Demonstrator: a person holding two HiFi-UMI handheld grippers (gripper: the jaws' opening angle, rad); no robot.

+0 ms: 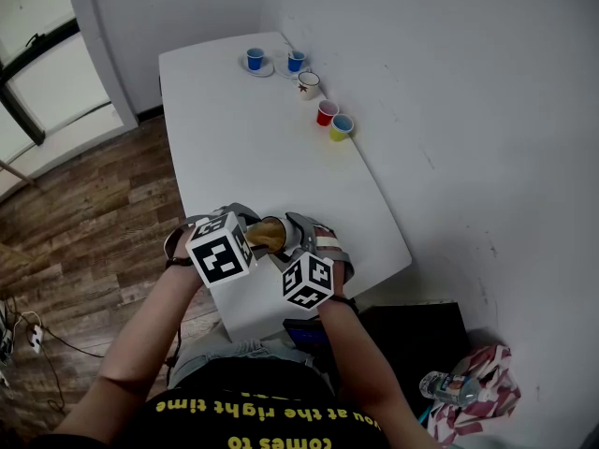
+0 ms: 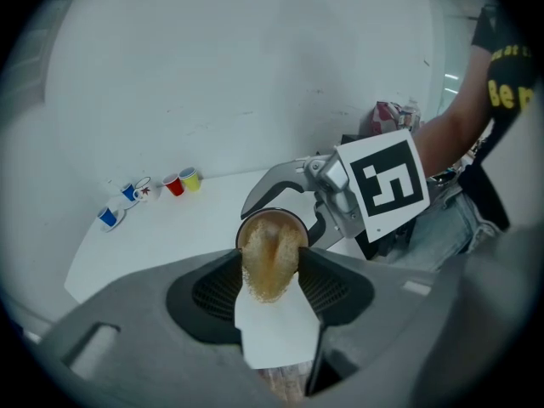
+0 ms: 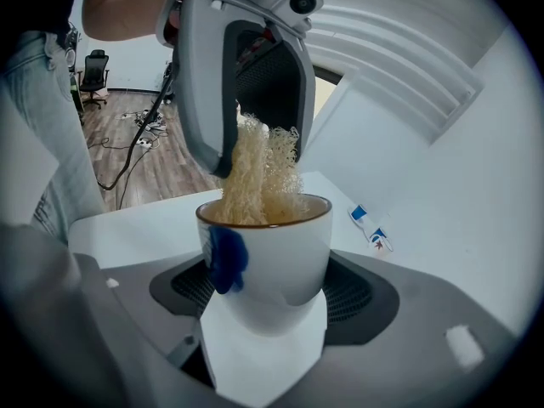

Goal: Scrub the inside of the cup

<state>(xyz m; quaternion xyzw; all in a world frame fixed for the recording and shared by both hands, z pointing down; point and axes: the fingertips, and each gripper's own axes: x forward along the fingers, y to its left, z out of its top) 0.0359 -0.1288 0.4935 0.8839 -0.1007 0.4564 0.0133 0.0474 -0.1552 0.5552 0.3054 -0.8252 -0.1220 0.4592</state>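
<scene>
Left claw point(image 2: 272, 263) is closed part-way on a tan fibrous scrubber point(image 3: 259, 172), whose lower end is pushed into the white cup point(image 3: 276, 253). The right claw point(image 3: 265, 283) stands wide, clamped on the cup's wall, and holds it above the near edge of the counter point(image 1: 281, 148), just in front of the person.

I judge the scrubbing itself is in hand. The next move calls for twisting or pumping the scrubber against the inner wall while the right claw steadies the cup.

The right gripper view shows a blue mark point(image 3: 225, 257) on the cup's side. The left gripper view alone looks into the mouth, which the scrubber fills. In the head view the marker cubes hide most of the cup, but a row of small cups point(image 1: 326, 112) shows along the counter's far right edge.
</scene>
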